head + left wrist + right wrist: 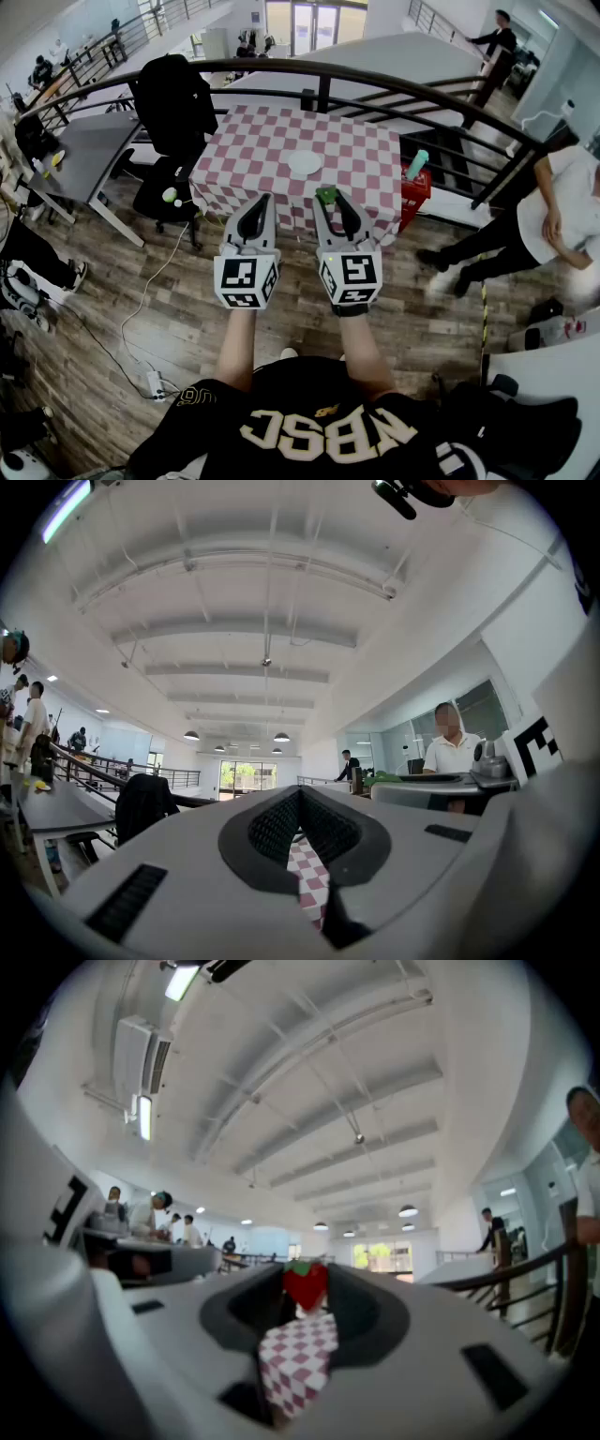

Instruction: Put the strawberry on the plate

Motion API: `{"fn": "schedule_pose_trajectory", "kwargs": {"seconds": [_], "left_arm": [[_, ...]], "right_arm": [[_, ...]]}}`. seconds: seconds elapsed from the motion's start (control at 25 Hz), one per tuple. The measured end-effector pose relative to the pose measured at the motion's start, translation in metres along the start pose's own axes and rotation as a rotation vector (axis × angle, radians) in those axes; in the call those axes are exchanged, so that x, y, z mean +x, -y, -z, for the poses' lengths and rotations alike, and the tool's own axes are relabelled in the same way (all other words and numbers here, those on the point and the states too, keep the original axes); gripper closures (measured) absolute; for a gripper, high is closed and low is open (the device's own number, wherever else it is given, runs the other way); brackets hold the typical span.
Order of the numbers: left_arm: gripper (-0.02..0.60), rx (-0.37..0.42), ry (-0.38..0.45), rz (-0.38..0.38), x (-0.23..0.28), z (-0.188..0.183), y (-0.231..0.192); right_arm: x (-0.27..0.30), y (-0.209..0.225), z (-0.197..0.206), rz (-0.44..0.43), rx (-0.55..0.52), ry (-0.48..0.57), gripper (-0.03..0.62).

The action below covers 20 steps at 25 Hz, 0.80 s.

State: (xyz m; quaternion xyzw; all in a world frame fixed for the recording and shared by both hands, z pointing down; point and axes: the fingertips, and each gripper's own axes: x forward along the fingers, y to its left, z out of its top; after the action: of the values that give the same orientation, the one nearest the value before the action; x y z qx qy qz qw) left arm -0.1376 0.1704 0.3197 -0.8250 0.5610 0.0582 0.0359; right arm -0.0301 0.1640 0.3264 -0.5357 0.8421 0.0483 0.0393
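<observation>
My right gripper (327,197) is shut on a red strawberry (326,194) with a green leaf top, pinched at its fingertips. In the right gripper view the strawberry (306,1284) sits between the jaw tips of the right gripper (306,1277), above the checked cloth. A small white plate (305,163) lies on the red-and-white checked table (253,150), a little beyond and left of the strawberry. Beside it, my left gripper (260,200) hovers at the table's near edge. Its jaws meet at the tip of the left gripper (300,799) with nothing between them.
A black curved railing (403,94) runs behind the table. A black chair with a jacket (173,103) and a grey desk (84,150) stand to the left. A red box (414,185) with a teal bottle (417,164) is at the table's right. A person (553,225) stands at right.
</observation>
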Motion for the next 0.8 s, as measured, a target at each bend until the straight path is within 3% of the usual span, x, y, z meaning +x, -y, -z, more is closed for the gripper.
{"fn": "schedule_pose_trajectory", "kwargs": {"seconds": [0.24, 0.6, 0.8], "left_arm": [[0.569, -0.034, -0.013, -0.009, -0.008, 0.011, -0.015], [0.569, -0.046, -0.021, 0.034, -0.001, 0.022, -0.009], [0.569, -0.067, -0.026, 0.007, 0.021, 0.034, -0.025]], "right_arm": [[-0.003, -0.014, 0.016, 0.000, -0.001, -0.033, 0.442], [0.005, 0.000, 0.022, 0.057, 0.016, -0.049, 0.441], [0.028, -0.003, 0.038, 0.010, 0.018, -0.068, 0.441]]}}
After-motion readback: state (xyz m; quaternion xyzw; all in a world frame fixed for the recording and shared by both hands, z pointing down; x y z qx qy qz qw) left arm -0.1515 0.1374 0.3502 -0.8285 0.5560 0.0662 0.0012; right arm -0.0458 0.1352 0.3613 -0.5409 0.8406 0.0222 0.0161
